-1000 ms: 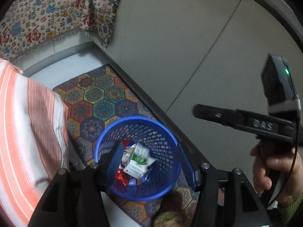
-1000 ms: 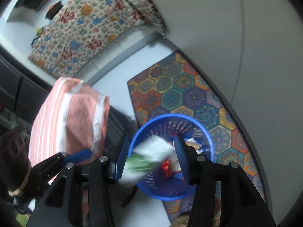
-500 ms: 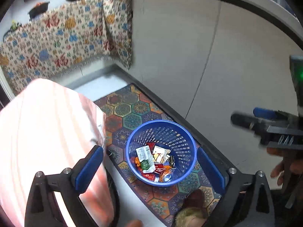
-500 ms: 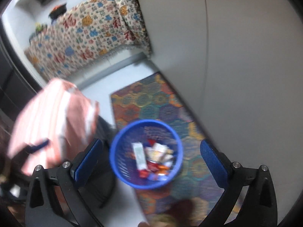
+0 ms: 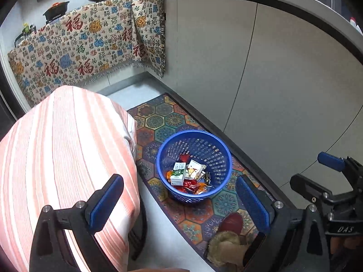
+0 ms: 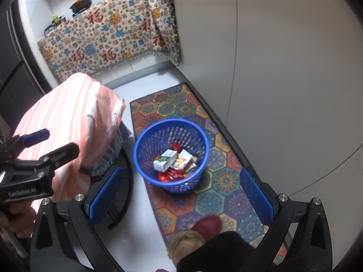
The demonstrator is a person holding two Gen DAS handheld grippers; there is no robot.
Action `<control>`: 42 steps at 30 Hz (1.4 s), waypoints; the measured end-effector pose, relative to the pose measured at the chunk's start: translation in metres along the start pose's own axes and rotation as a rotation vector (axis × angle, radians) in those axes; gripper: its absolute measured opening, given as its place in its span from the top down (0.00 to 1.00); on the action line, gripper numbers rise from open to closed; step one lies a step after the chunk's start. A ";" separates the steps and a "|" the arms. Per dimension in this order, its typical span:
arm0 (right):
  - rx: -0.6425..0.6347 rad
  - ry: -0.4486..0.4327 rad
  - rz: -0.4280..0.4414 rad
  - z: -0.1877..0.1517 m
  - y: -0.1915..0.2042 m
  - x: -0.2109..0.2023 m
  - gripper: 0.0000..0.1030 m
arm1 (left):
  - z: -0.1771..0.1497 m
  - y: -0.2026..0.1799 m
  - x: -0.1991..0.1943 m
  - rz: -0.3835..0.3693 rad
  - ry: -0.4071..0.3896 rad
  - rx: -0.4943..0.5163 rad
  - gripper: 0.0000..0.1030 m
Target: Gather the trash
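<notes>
1. Kitchen floor, pale grey, runs between plain grey cabinet fronts (image 5: 272, 79) and a worktop draped in a cream cloth printed with red characters and blue flowers (image 5: 86, 45); pans sit up on that worktop, well away from the job.

2. On the floor lies a colourful hexagon-patterned mat (image 5: 163, 117), and on it stands the round blue perforated plastic basket (image 5: 217, 156) — set close beside the cabinets, where trash can be dropped from above, I judge.

3. Collected trash lies in the bottom of the basket: a white and green small carton (image 5: 178, 173) on top, red shiny wrappers (image 6: 170, 176) and paler packets beneath (too jumbled to count).

4. The left gripper (image 5: 179, 200) has just been opening and its blue-padded jaws stand wide apart with nothing between them; the basket shows in the gap only because it sits far below.

5. The right gripper (image 6: 181, 195) has likewise just spread fully and is empty — a sign, I judge, that both loads are delivered.

6. An orange-and-white striped cloth (image 5: 63, 149) covers a piece of furniture just beside the basket; a person's red fur-trimmed slipper (image 6: 204, 226) stands on the mat.

7. No loose trash shows on the floor.
</notes>
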State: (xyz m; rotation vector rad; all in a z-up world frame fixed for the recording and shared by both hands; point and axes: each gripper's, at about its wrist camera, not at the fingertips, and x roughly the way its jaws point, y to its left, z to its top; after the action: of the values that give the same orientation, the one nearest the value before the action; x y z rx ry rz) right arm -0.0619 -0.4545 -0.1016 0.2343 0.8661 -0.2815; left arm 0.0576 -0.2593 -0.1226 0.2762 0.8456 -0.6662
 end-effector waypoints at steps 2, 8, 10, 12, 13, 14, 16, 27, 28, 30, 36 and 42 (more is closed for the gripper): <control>-0.001 0.002 0.001 -0.002 0.004 -0.003 0.00 | -0.001 0.001 -0.005 0.011 -0.002 0.003 0.02; -0.015 0.015 0.005 -0.010 0.013 -0.003 0.00 | -0.002 -0.001 -0.007 0.028 0.002 0.005 0.02; -0.021 0.018 0.007 -0.011 0.015 -0.003 0.00 | -0.002 -0.001 -0.007 0.040 0.002 0.006 0.02; -0.023 0.019 0.009 -0.012 0.016 -0.004 0.00 | -0.003 -0.001 -0.007 0.043 0.004 0.003 0.02; -0.025 0.021 0.009 -0.013 0.017 -0.004 0.00 | -0.002 -0.001 -0.008 0.044 0.004 0.001 0.02; -0.027 0.022 0.008 -0.013 0.017 -0.004 0.00 | -0.003 -0.001 -0.008 0.044 0.005 0.001 0.02; -0.031 0.026 0.005 -0.014 0.019 -0.004 0.00 | -0.002 0.000 -0.008 0.047 0.007 0.003 0.02; -0.048 0.029 0.006 -0.015 0.023 -0.006 0.00 | -0.003 0.000 -0.009 0.046 0.009 0.004 0.02; -0.050 0.029 0.006 -0.015 0.023 -0.006 0.00 | -0.003 0.000 -0.009 0.045 0.011 0.002 0.02; -0.053 0.030 0.005 -0.015 0.024 -0.006 0.00 | -0.003 0.001 -0.008 0.045 0.013 -0.001 0.02; -0.055 0.038 0.006 -0.015 0.024 -0.004 0.00 | -0.003 0.001 -0.007 0.047 0.017 0.000 0.02; -0.056 0.042 0.003 -0.014 0.024 -0.004 0.00 | -0.002 0.001 -0.007 0.047 0.017 0.000 0.02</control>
State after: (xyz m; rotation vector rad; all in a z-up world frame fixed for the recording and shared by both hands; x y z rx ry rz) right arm -0.0657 -0.4273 -0.1052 0.1895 0.9144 -0.2501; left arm 0.0533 -0.2541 -0.1185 0.3005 0.8528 -0.6209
